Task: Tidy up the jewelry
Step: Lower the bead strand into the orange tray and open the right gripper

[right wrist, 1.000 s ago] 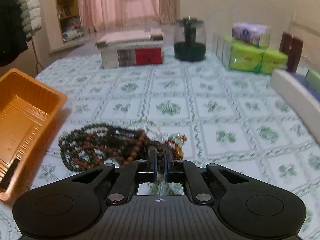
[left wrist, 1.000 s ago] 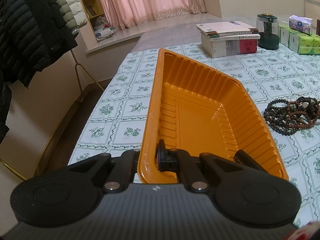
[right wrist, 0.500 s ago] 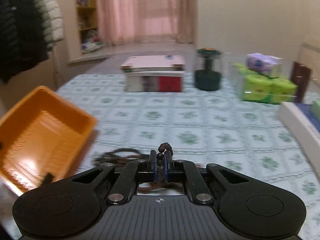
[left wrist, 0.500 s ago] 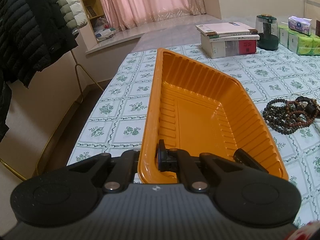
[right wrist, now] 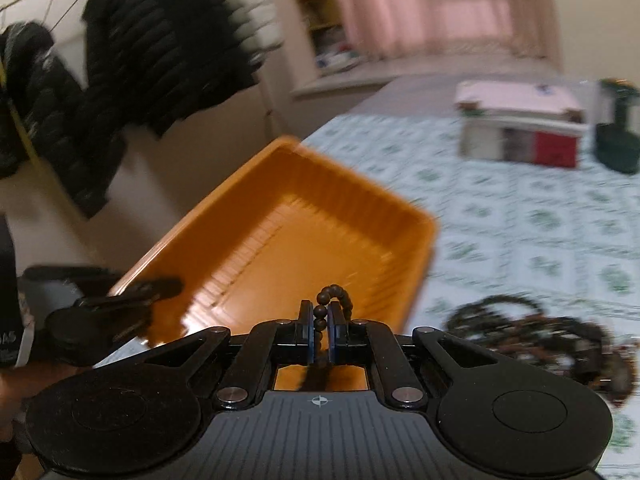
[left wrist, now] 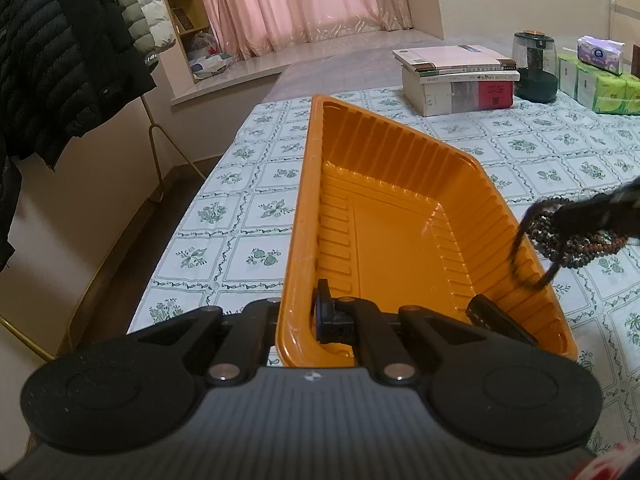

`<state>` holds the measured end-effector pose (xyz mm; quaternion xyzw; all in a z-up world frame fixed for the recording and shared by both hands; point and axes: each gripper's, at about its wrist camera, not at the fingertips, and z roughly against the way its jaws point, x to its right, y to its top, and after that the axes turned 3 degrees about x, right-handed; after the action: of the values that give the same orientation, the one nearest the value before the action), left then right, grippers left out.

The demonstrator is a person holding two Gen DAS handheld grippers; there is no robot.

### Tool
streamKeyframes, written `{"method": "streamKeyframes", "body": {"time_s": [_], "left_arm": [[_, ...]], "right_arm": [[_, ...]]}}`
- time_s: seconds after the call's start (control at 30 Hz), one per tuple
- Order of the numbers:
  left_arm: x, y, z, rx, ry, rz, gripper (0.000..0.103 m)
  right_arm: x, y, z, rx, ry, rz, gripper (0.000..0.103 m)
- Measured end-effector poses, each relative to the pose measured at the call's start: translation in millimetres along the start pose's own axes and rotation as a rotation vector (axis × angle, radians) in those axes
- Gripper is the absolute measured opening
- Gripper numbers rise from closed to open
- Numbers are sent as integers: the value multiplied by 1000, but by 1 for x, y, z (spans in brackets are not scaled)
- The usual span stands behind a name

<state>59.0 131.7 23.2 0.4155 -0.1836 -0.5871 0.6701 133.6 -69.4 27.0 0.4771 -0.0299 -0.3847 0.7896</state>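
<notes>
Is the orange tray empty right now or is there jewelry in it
Empty. The orange tray shows a bare floor; the bead strand is pinched in the right tool above it.

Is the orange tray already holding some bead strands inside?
No, the orange tray has a bare floor; the bead strand is pinched in the right gripper.

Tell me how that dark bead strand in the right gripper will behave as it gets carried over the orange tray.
Probably floppy: in the right wrist view the bead strand arches limply above the right gripper. In the left wrist view it dangles in a loop over the orange tray, so it may swing and snag the rim. It looks light, likely collapsing into a heap when released.
</notes>
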Motion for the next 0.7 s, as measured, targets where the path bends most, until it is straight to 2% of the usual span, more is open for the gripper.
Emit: {"method": "streamKeyframes", "body": {"time_s": [0.13, 0.3, 0.5, 0.7], "left_arm": [[-1, 0, -1, 0, -3, 6, 4], [-1, -1, -1, -1, -3, 8, 4], [-1, -1, -1, -1, -1, 10, 4], [-1, -1, -2, -1, 0, 7, 4]], "right_arm": [[-11, -5, -20, -41, 58, 4, 6], [-3, -10, -29, -46, 41, -28, 9], [27, -19, -8, -14, -65, -94, 25], [74, -48, 30, 8, -265, -164, 29]]}}
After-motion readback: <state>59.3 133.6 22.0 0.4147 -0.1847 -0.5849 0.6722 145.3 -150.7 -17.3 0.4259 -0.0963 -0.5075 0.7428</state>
